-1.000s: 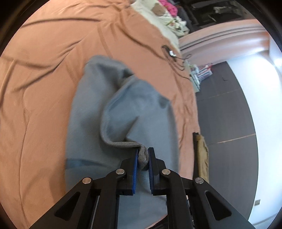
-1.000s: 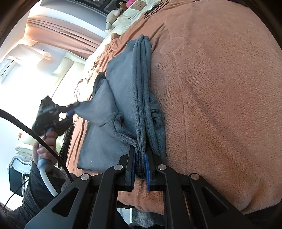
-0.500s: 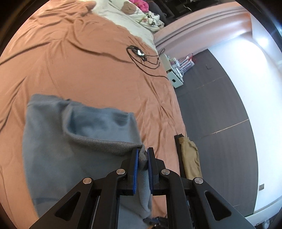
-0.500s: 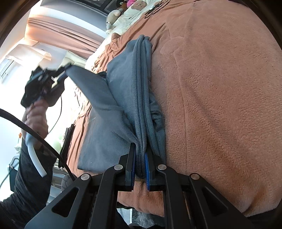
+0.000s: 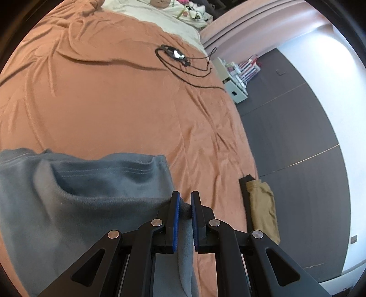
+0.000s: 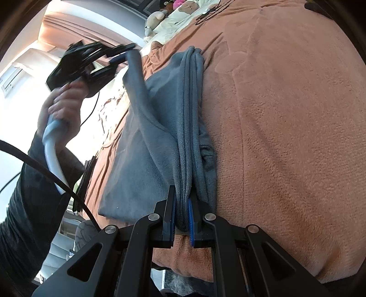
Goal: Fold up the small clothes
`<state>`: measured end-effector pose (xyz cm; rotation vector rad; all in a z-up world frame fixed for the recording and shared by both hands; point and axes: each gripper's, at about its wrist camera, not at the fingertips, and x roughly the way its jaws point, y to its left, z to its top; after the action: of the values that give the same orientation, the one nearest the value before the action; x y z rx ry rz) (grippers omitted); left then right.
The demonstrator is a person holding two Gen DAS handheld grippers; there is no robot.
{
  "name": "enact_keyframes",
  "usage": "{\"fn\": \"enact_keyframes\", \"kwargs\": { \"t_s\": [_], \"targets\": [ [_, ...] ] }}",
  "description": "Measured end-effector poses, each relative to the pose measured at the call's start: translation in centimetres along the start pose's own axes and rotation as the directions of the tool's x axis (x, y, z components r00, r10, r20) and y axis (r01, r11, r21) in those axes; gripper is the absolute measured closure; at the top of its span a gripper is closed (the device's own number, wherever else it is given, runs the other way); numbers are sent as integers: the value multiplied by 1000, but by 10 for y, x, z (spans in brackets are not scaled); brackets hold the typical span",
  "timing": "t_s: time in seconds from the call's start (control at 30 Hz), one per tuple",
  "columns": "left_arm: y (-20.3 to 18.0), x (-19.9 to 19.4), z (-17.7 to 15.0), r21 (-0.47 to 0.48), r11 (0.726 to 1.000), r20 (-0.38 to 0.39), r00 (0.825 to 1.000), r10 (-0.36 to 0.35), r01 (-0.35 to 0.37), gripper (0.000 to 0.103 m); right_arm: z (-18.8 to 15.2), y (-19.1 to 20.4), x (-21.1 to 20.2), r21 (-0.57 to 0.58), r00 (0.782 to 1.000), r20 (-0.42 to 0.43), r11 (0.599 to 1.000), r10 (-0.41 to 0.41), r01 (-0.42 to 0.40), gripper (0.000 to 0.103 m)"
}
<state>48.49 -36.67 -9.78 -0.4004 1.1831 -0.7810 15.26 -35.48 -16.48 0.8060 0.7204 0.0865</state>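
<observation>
A grey fleece garment point(image 5: 68, 201) lies on the orange bedspread point(image 5: 114, 102). My left gripper point(image 5: 184, 203) is shut on one corner of it and holds that corner up off the bed. In the right wrist view the same garment point(image 6: 160, 141) stretches from its bunched folded edge up to the left gripper point(image 6: 119, 54), held high by a hand. My right gripper point(image 6: 181, 205) is shut on the bunched folds at the near edge of the bed, low against the bedspread point(image 6: 286, 114).
A black cable with a small device point(image 5: 176, 54) lies on the bedspread farther away. A tan folded cloth point(image 5: 263, 205) hangs at the bed's right edge over a dark floor point(image 5: 297, 137). Cream bedding and soft toys point(image 6: 173, 16) are at the bed's head.
My left gripper has lifted the grey corner and carried it across and away over the bed, so the cloth now stretches out. The right gripper has stayed where it was, still clamped.
</observation>
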Motion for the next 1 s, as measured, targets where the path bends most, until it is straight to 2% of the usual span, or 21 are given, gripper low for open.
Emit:
{"fn": "enact_keyframes", "kwargs": {
  "t_s": [0.23, 0.3, 0.37, 0.4, 0.43, 0.47, 0.5, 0.53, 0.6, 0.7, 0.87, 1.0],
  "targets": [
    [0, 40, 6, 12, 999, -34, 999, 37, -37, 93, 0, 1, -3, -1, 1000, 6, 1000, 13, -13, 98],
    [-2, 46, 8, 44, 998, -34, 998, 57, -55, 91, 0, -1, -4, 16, 1000, 1, 1000, 19, -19, 97],
    [-3, 48, 8, 57, 996, -42, 997, 72, -70, 80, 1, -3, -4, 32, 1000, -1, 999, 26, -26, 96],
    [-1, 47, 8, 54, 996, -43, 996, 76, -73, 68, 1, -3, -5, 36, 1000, 0, 999, 25, -25, 90],
    [2, 42, 8, 51, 995, -31, 996, 84, -82, 61, 1, -3, -6, 36, 1000, 2, 999, 21, -21, 86],
    [4, 39, 7, 51, 995, -20, 996, 93, -91, 60, 1, -2, -9, 32, 1000, 9, 999, 27, -27, 78],
    [7, 33, 7, 54, 993, -11, 995, 102, -101, 60, 1, 0, -11, 25, 999, 21, 999, 36, -37, 65],
    [10, 28, 6, 58, 992, -9, 994, 112, -111, 60, 1, 3, -15, 14, 998, 40, 999, 48, -48, 58],
    [17, 19, 4, 70, 987, -5, 989, 146, -145, 60, 1, 7, -22, -5, 996, 77, 999, 52, -52, 31],
    [32, 4, -4, 99, 974, -1, 978, 207, -206, 60, 4, 8, -27, -11, 992, 121, 1000, 24, -23, 29],
    [60, -17, -13, 88, 958, 18, 962, 271, -271, 60, 3, 6, -10, 9, 997, 75, 999, -35, 35, 29],
    [71, -18, -15, 101, 951, 9, 956, 293, -292, 60, 2, 15, -5, -5, 995, 78, 998, -62, 62, 29]
  ]
}}
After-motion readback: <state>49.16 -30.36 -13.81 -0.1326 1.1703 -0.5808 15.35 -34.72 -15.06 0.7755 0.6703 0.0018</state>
